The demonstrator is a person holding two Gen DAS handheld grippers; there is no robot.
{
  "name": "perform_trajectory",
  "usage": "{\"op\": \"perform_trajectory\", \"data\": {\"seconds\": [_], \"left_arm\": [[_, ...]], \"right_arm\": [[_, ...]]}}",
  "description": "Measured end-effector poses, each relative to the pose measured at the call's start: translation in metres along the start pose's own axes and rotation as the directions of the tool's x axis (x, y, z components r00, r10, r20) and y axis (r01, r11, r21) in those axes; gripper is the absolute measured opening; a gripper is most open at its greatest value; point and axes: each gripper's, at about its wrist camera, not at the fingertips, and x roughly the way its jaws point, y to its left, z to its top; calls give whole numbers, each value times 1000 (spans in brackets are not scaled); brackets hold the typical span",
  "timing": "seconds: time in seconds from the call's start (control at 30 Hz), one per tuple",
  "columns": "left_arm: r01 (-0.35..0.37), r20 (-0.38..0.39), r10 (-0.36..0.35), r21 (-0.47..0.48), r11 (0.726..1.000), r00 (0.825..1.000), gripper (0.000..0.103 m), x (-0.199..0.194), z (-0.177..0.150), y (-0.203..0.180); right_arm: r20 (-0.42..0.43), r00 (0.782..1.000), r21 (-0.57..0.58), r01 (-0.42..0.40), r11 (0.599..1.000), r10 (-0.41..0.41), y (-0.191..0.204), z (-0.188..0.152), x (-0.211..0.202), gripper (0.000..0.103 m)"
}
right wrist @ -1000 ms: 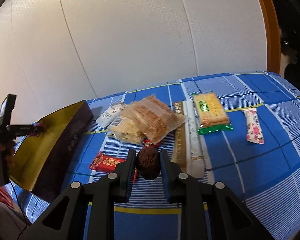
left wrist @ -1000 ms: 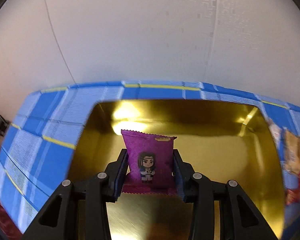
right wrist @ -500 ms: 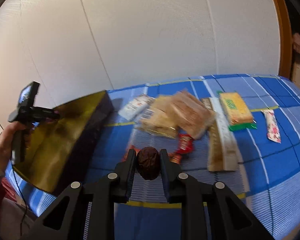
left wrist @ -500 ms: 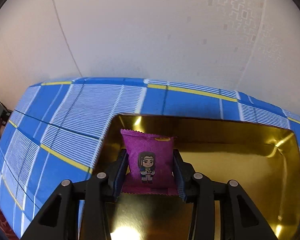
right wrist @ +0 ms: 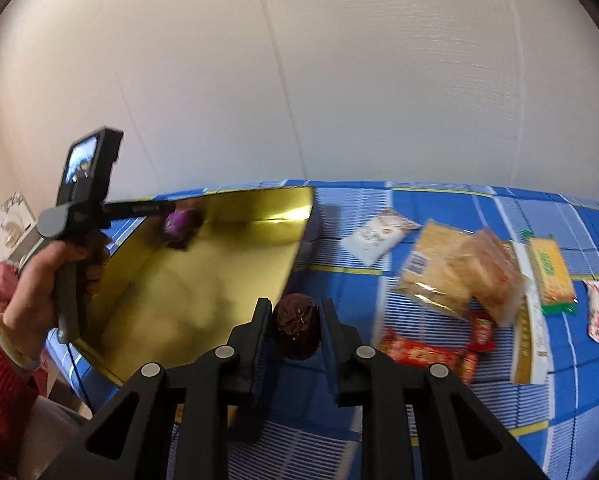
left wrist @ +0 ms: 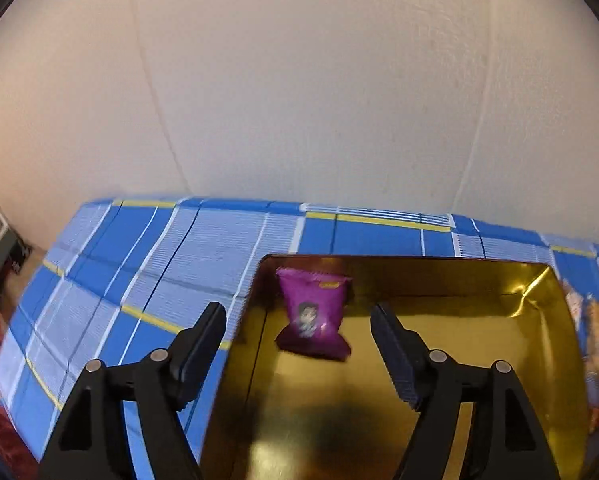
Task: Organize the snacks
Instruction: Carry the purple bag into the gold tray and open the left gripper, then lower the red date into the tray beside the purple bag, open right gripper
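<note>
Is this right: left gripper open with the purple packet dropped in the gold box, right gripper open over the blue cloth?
Not quite. The right gripper is shut on the dark round snack, per the right wrist view. The rest holds: left gripper open, purple packet in the gold box.

My right gripper (right wrist: 294,330) pinches a dark wrinkled date (right wrist: 296,330) just past the gold box (right wrist: 235,264). My left hand (right wrist: 43,276) holds the other gripper (right wrist: 139,210) over its far corner, above a purple packet (right wrist: 180,224). Snack packs (right wrist: 455,276) lie on the blue checked cloth (right wrist: 559,364) to the right
</note>
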Motion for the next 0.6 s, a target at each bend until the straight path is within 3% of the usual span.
{"op": "perform_trajectory", "data": {"seconds": [0.2,0.43,0.6], "left_arm": [[-67,-34,62,-165,984,998,75,-15,-10,46],[-94,-37,88,-250,964,995,76,-50,-50,78],[-115,-66,100,-286,951,993,78,-48,-66,87]], "right_arm": [[-65,997,-38,-45,998,42,24,14,21,24],[-173,981,-39,-94,995,86,51,46,67,24],[-237,968,-54,-101,993,86,71,67,106,24]]}}
